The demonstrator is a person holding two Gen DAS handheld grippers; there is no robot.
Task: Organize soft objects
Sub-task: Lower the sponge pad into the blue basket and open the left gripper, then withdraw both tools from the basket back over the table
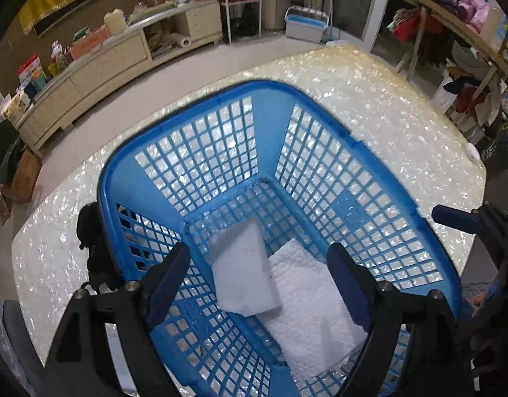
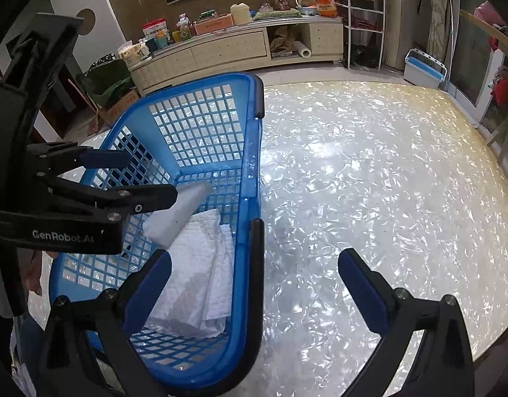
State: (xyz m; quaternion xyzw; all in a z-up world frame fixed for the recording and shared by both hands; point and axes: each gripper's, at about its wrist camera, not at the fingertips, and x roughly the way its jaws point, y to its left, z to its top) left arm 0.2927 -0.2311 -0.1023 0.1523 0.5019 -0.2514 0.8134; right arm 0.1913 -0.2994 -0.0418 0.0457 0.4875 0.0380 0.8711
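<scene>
Two soft white things, sponge (image 1: 242, 271) atop cloth (image 1: 315, 314), lie inside blue basket (image 1: 194, 99).

The blue basket (image 2: 201, 125) with its tall lattice walls blocks the table's (image 2: 369, 182) left side, while the pearly surface rightward lies bare.
</scene>
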